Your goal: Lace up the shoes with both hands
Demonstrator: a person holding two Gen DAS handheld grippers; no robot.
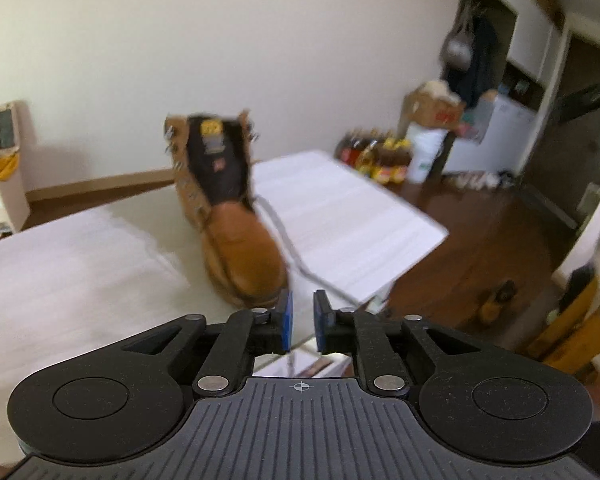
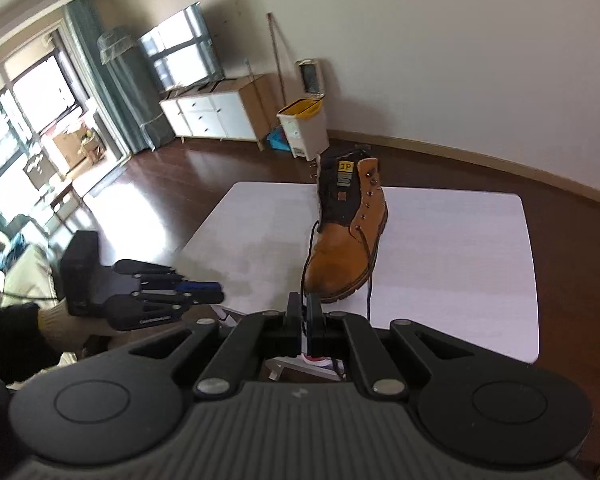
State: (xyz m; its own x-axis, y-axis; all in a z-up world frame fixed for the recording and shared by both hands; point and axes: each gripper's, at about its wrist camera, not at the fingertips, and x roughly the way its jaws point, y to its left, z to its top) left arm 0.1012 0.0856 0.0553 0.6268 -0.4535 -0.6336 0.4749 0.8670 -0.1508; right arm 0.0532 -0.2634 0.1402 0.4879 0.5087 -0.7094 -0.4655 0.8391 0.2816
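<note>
A tan work boot with a black tongue stands upright on a white table, toe toward me; it also shows in the right wrist view. A dark lace trails from its lowest eyelets toward the table's near edge. My left gripper is open, empty, just in front of the toe; it also shows from the side in the right wrist view. My right gripper is shut on one lace end in front of the toe. The other lace end hangs loose over the table edge.
The white table stands on a dark wood floor. Bottles and boxes sit on the floor beyond its right corner. A white bin and a cabinet stand by the far wall. The left wrist view is blurred.
</note>
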